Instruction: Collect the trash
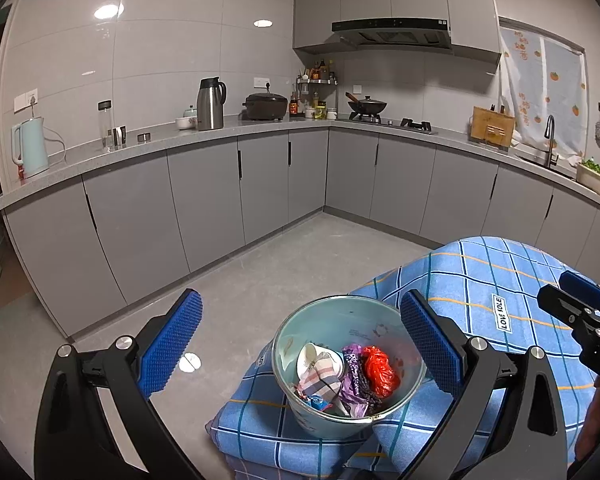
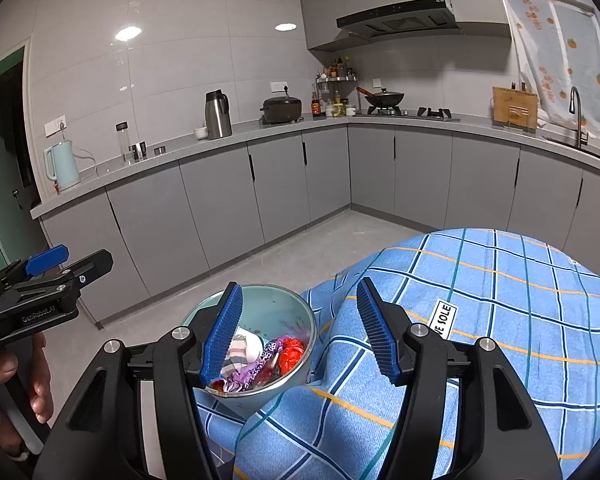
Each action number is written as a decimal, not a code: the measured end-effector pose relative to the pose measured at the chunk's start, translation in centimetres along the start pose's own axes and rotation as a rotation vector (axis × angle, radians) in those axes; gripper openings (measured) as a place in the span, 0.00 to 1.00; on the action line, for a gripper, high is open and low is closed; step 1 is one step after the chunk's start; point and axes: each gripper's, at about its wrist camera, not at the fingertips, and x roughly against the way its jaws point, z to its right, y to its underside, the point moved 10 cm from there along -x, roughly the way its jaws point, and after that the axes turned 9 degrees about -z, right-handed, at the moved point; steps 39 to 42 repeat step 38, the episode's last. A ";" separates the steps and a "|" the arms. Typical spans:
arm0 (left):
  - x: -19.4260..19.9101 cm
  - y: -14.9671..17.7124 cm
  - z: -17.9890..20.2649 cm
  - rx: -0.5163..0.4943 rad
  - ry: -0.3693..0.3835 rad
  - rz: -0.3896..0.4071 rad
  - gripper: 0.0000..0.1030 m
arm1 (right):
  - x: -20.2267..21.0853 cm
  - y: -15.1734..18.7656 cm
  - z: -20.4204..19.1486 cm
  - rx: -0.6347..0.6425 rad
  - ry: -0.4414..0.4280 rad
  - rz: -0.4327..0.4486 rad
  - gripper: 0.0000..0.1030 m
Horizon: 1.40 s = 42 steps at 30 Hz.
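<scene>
a: what could go wrong here?
b: the bucket (image 1: 350, 364) sits on a soft checked cloth (image 1: 480, 280) near its edge; a nudge could tip it to the floor (image 1: 260, 280).
a: claws?
b: left claw (image 1: 300, 344) and right claw (image 2: 300, 330) both released, holding nothing.
a: the trash?
b: crumpled wrappers (image 1: 354, 376) piled inside, red, purple, striped.

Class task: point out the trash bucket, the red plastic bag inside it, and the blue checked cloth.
trash bucket (image 1: 332, 316): left wrist view, inner back wall.
red plastic bag (image 1: 380, 372): left wrist view, its middle.
blue checked cloth (image 2: 500, 280): right wrist view, top surface.
</scene>
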 end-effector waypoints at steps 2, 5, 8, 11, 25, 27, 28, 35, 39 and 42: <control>0.0 0.1 0.0 0.001 -0.001 0.000 0.95 | 0.0 0.0 0.0 0.000 0.001 0.002 0.58; -0.1 0.1 -0.1 0.003 -0.007 -0.004 0.95 | 0.1 -0.1 0.0 0.000 0.002 0.004 0.58; -0.2 0.2 -0.1 0.004 -0.013 -0.010 0.95 | 0.2 -0.1 -0.1 0.001 0.004 0.006 0.58; -0.2 0.3 -0.1 0.006 -0.006 -0.015 0.95 | 0.2 -0.1 -0.1 0.003 0.004 0.007 0.58; -0.6 0.4 -0.1 -0.029 -0.058 -0.026 0.95 | 0.4 0.0 -0.1 0.006 -0.001 0.005 0.60; -0.7 0.4 0.0 -0.042 -0.063 -0.027 0.95 | 0.4 0.0 -0.1 0.006 0.000 0.004 0.60; -0.7 0.5 0.1 -0.045 -0.062 -0.027 0.95 | 0.4 0.0 -0.1 0.006 0.000 0.003 0.60; -0.6 0.4 0.0 -0.027 -0.038 -0.030 0.95 | 0.3 0.0 0.0 0.002 -0.001 0.001 0.61; -0.6 0.4 0.3 -0.032 -0.035 -0.030 0.95 | 0.3 0.2 0.1 0.002 -0.001 0.000 0.62; -0.6 0.4 0.3 -0.032 -0.035 -0.030 0.95 | 0.3 0.2 0.1 0.002 -0.001 0.000 0.62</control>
